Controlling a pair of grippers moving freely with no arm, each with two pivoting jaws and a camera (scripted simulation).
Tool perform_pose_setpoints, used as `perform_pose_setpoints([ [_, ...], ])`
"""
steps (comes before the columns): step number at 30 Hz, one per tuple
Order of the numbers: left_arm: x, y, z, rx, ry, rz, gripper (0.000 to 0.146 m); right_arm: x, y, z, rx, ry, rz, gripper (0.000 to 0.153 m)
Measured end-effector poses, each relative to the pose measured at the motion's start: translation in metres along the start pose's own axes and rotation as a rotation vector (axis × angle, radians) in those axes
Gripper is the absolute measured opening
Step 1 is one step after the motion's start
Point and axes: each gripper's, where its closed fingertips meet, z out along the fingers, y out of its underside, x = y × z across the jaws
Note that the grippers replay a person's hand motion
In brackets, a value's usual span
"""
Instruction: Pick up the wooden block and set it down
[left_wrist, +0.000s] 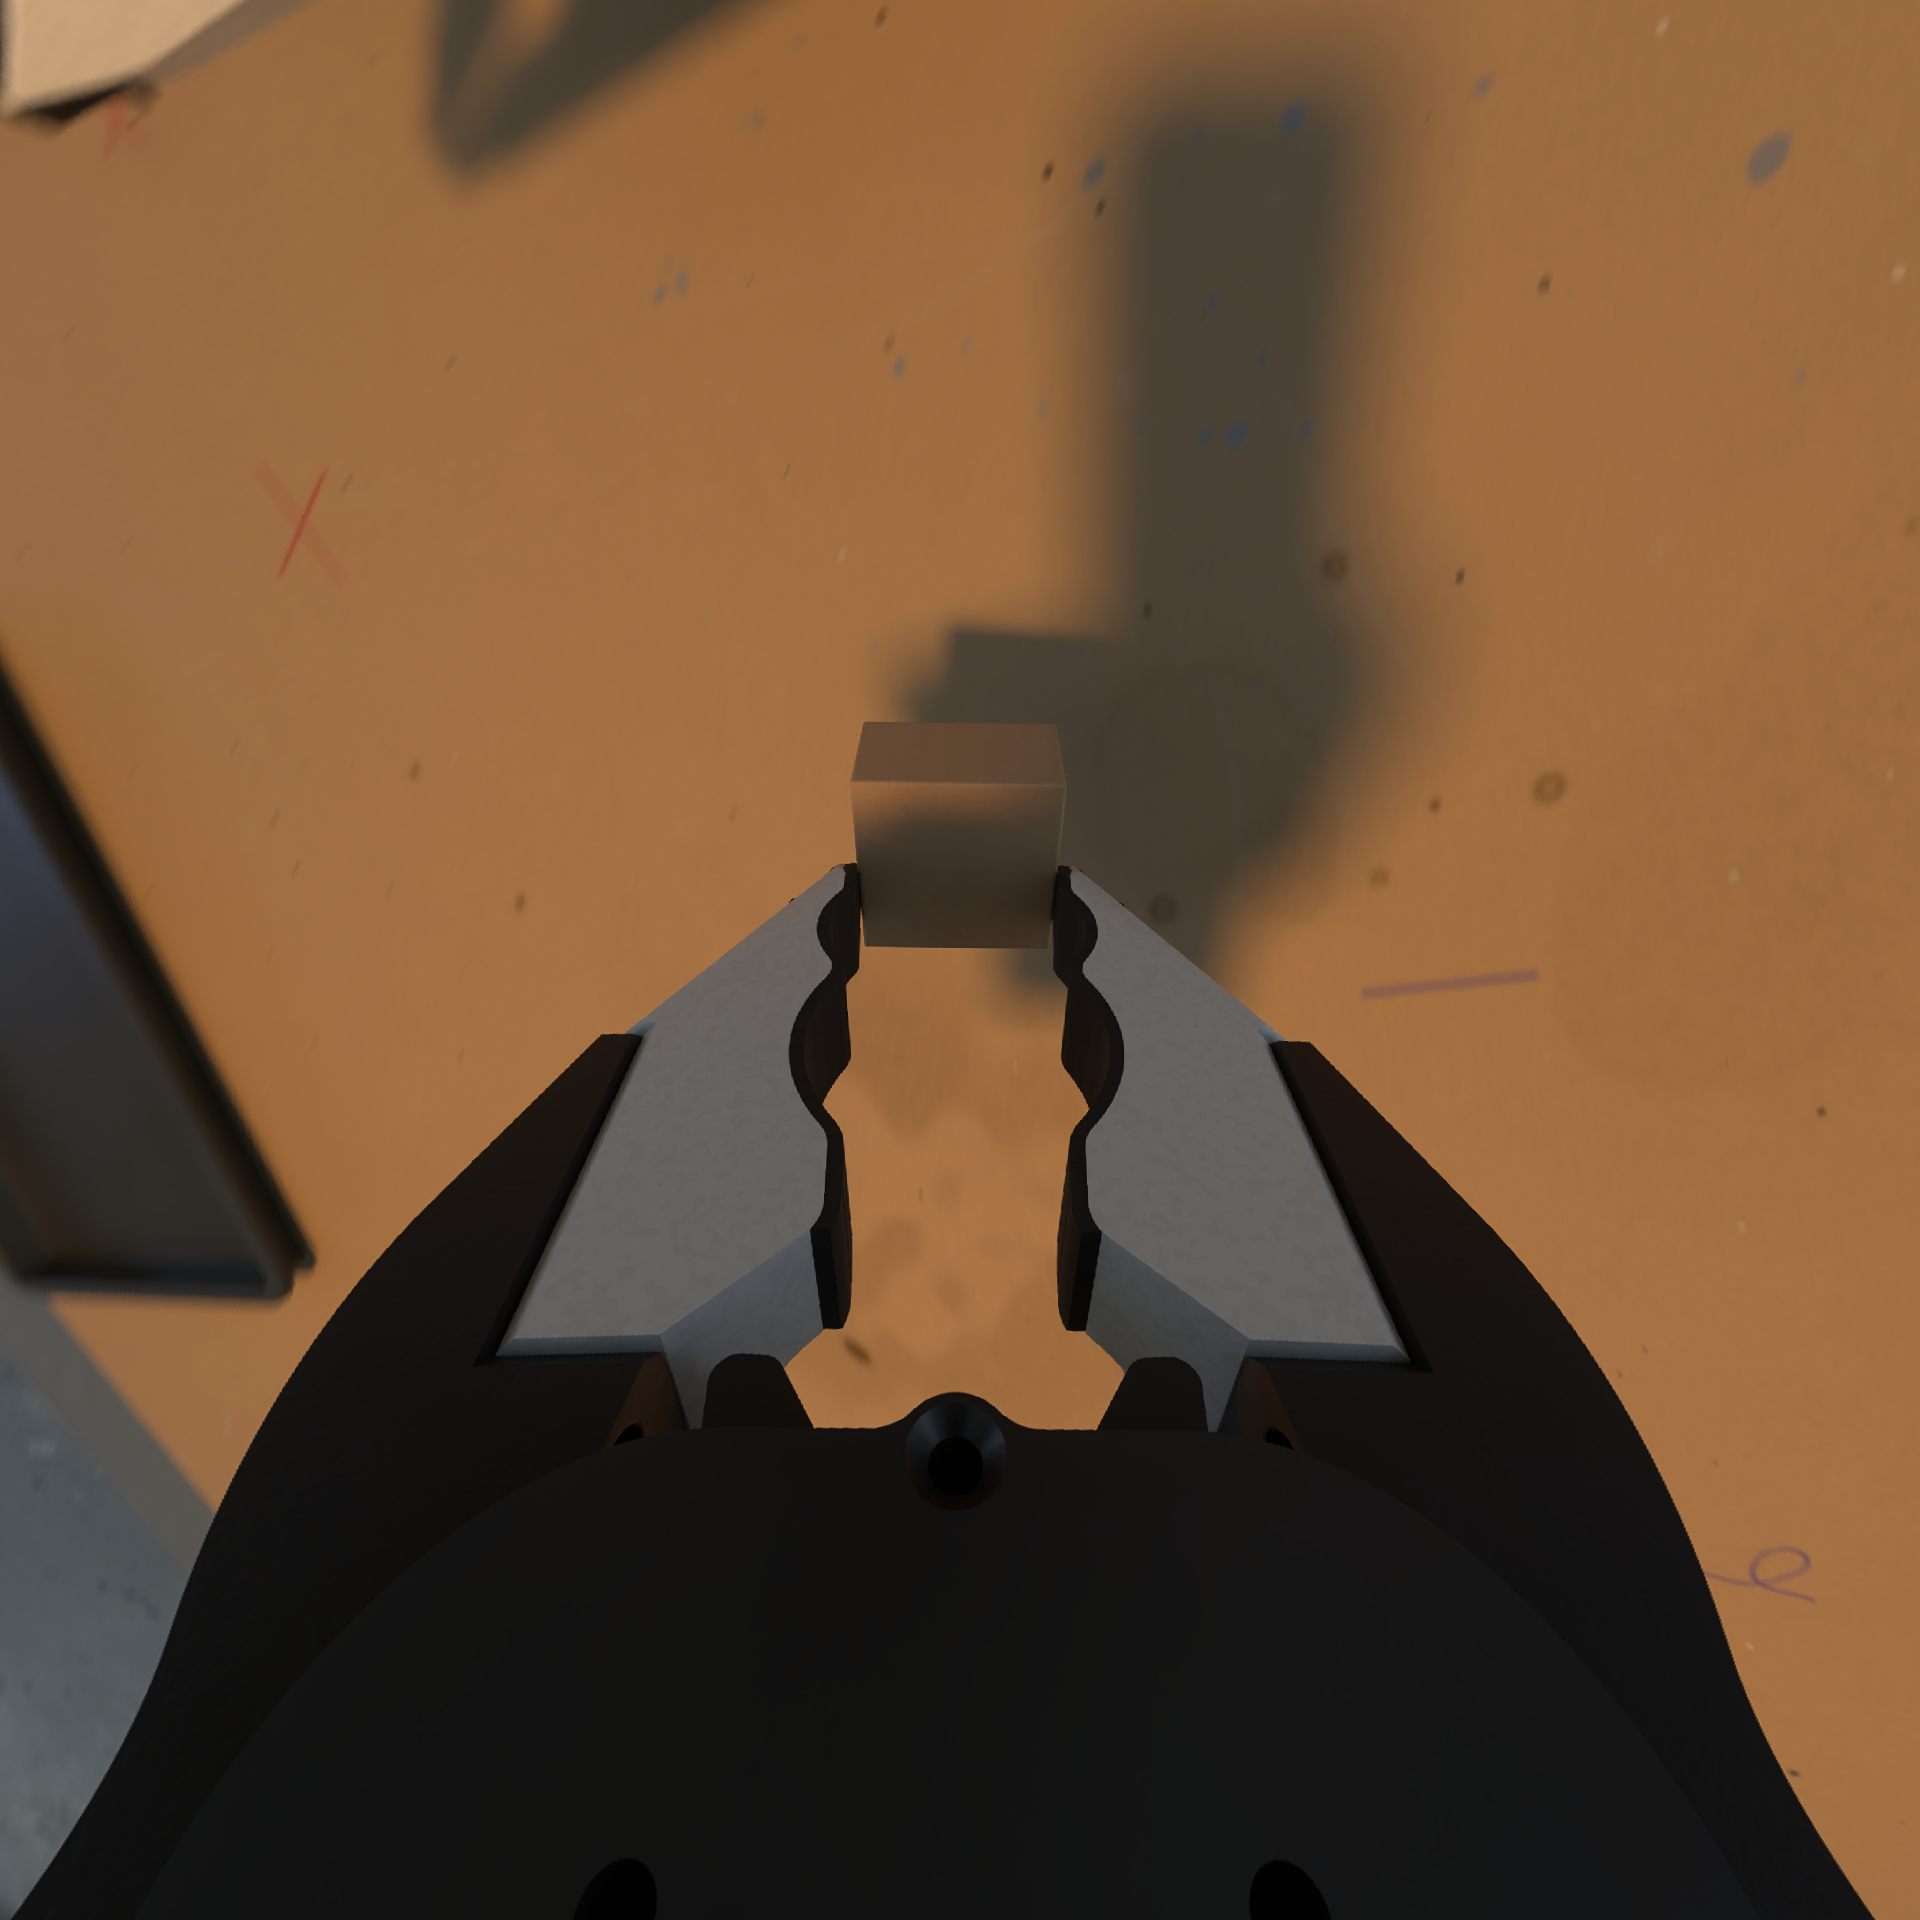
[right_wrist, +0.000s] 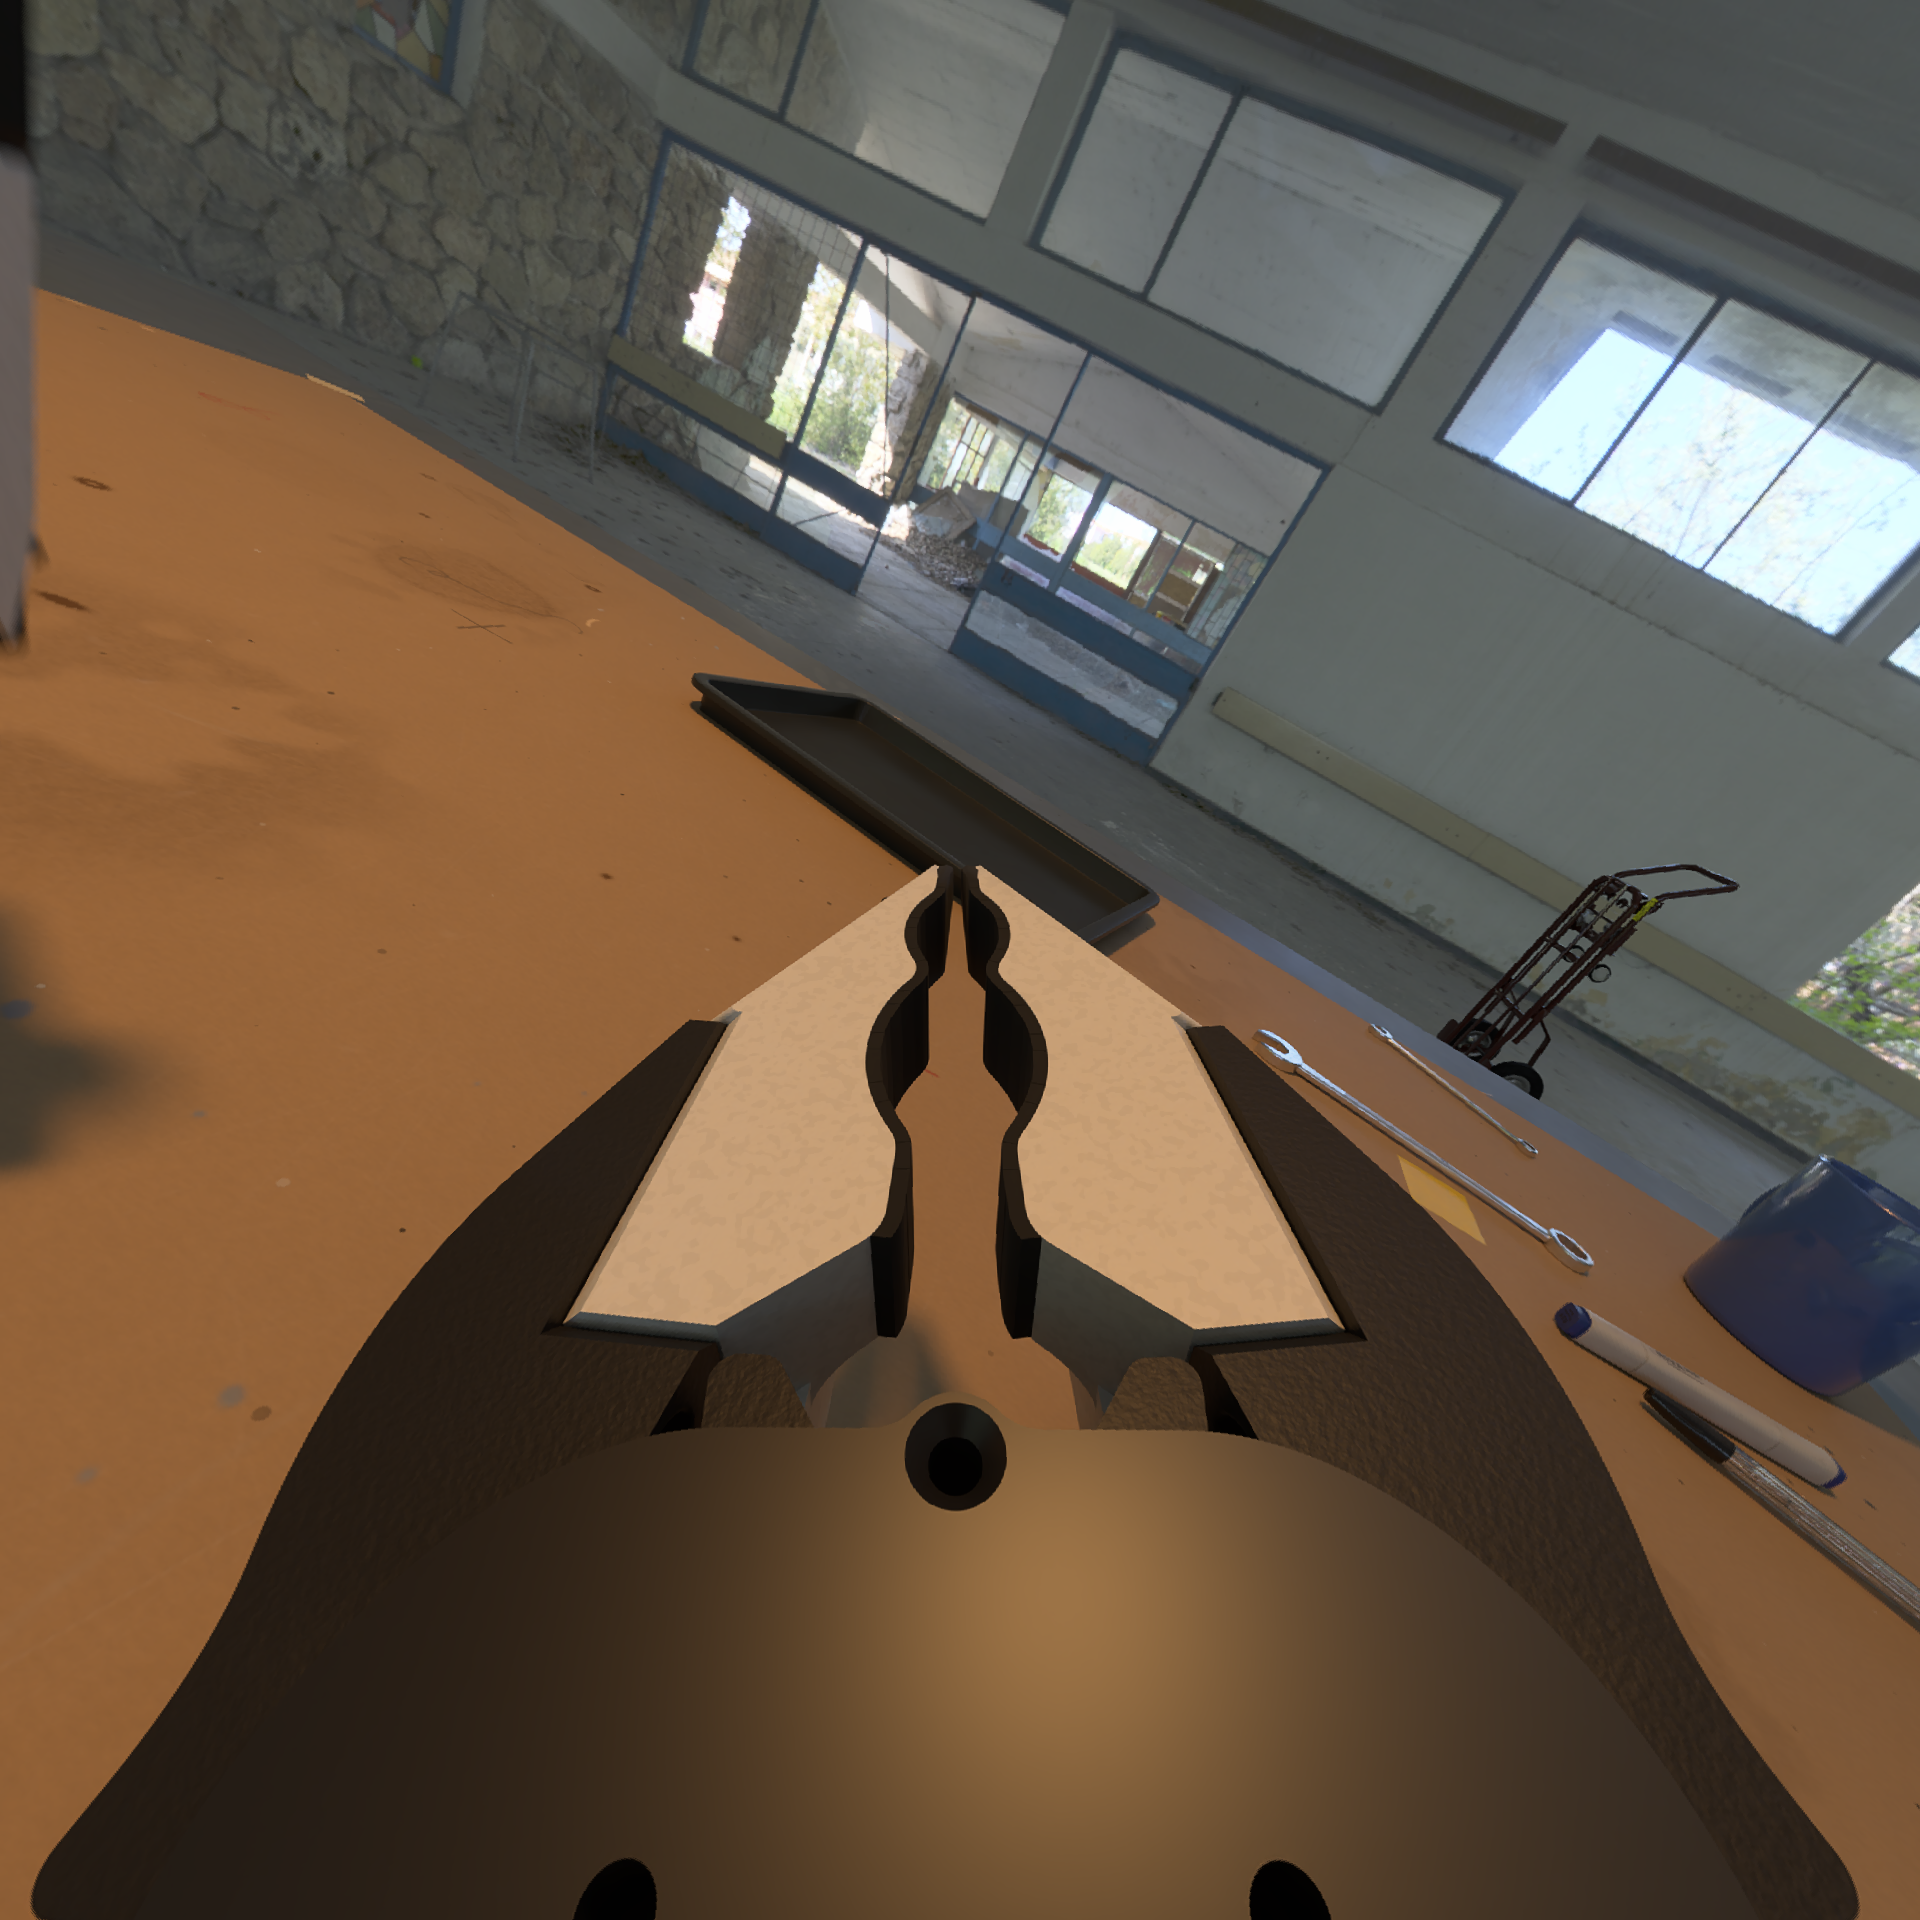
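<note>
The left hand-held gripper (left_wrist: 956, 904) pinches the small pale wooden cube block (left_wrist: 957, 831) between its fingertips, above the scuffed orange-brown table (left_wrist: 520, 675). The right hand-held gripper (right_wrist: 958, 883) has its fingers pressed nearly together on nothing, near a dark shallow rectangular tray (right_wrist: 831, 743).

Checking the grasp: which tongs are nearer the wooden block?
Left. The left tongs grip the wooden block between their tips; the right tongs are shut, with no block in their view.

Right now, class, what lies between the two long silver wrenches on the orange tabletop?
Nothing: between the nearer wrench and the farther wrench only bare tabletop shows, in the right wrist view.
</note>
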Motion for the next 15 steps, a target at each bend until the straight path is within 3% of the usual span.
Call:
perform_pose_setpoints([
  [6, 0.004, -0.030, 0.044, -0.022, 0.138, 0.069, 0.037, 0.000, -0.001, 0.002, 0.003, -0.002, 0.004, 0.001],
  [15, 0.007, -0.026, 0.062, -0.099, 0.211, 0.077, 0.037, -0.001, -0.001, 0.005, 0.005, -0.003, 0.012, 0.001],
])
